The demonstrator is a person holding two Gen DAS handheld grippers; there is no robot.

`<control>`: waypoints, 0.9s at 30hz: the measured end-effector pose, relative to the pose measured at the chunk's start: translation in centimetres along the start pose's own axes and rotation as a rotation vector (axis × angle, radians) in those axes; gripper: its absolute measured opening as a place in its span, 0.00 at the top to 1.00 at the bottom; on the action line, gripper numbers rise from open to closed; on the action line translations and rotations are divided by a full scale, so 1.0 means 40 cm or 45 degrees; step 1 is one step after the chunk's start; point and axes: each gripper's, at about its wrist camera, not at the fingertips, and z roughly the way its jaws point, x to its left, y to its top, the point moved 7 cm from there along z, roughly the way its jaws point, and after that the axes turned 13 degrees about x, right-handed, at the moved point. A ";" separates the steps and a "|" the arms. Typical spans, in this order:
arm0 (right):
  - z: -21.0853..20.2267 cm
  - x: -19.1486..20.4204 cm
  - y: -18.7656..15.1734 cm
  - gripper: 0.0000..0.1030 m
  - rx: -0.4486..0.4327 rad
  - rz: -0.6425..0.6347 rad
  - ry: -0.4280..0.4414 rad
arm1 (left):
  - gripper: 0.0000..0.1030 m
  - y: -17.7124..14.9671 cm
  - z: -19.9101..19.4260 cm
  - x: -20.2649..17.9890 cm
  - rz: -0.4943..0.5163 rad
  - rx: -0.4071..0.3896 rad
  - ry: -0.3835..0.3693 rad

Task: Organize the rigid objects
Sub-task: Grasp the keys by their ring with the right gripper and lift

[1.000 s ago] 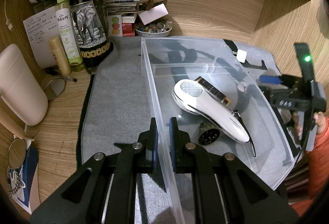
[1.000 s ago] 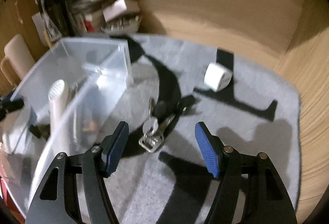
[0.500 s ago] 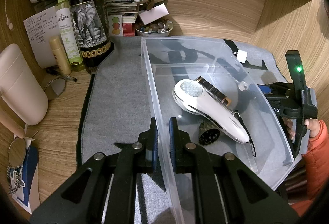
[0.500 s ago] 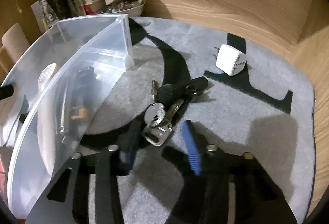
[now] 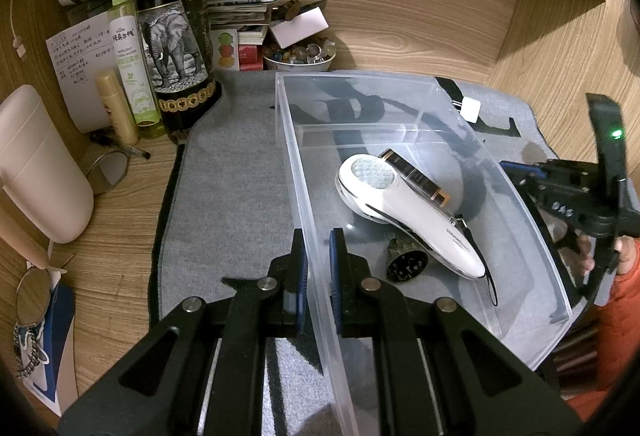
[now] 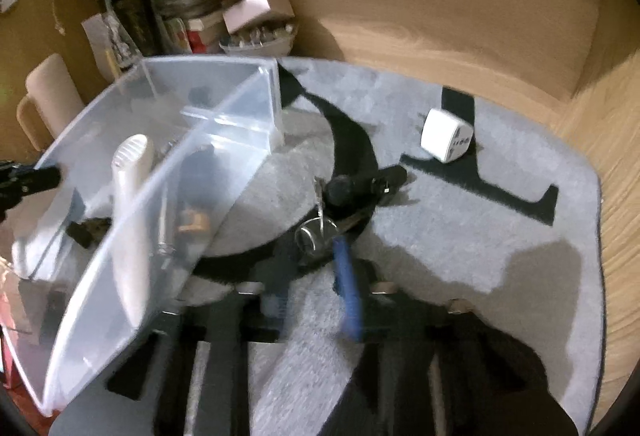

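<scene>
Wood-grain tabletop [image 5: 120,220] with wood walls behind, carrying a grey mat [image 5: 232,172] and a clear bin [image 5: 360,84].

Left gripper [image 5: 318,248]: jaws nearly closed, clamped on the bin's left wall, one pad on the outside and one on the inside. Inside the bin, just right of these jaws, lie a white shaver [image 5: 404,212], a dark round piece [image 5: 406,266] under its handle end, and a black-and-gold item [image 5: 416,176] touching its far side. Beyond and left of the jaws stand a wine bottle [image 5: 172,32] and a green spray bottle [image 5: 128,48] among stacked clutter; a beige container [image 5: 36,164] stands further left.

Right gripper [image 6: 320,236]: jaws have just been closing and now stand together, the picture here being blurred. A key bunch [image 6: 316,232] sits at the tips, its ring between the pads, so it appears to be gripped. A black fob [image 6: 360,184] attached to the keys lies on the mat just beyond the tips. A white plug adapter [image 6: 446,136] rests on the mat beyond and to the right of these jaws, well apart from the keys. The bin stands to their left, close by.
</scene>
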 end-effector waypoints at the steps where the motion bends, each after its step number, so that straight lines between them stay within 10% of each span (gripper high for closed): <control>1: -0.013 0.002 0.001 0.94 -0.012 -0.003 0.006 | 0.91 -0.001 0.000 0.001 0.000 0.000 0.000; 9: -0.033 -0.002 -0.001 0.91 0.010 0.013 0.009 | 0.91 0.000 0.000 0.001 0.000 0.000 0.001; 14: 0.006 -0.014 -0.004 0.55 0.052 0.028 -0.022 | 0.91 0.000 -0.003 0.001 -0.002 0.001 0.001; 23: 0.088 -0.010 0.019 0.55 0.108 -0.005 -0.037 | 0.91 -0.002 -0.004 0.003 -0.003 0.000 0.000; 27: 0.086 -0.007 0.021 0.73 0.090 -0.007 0.000 | 0.91 0.000 -0.006 0.000 -0.007 0.001 -0.001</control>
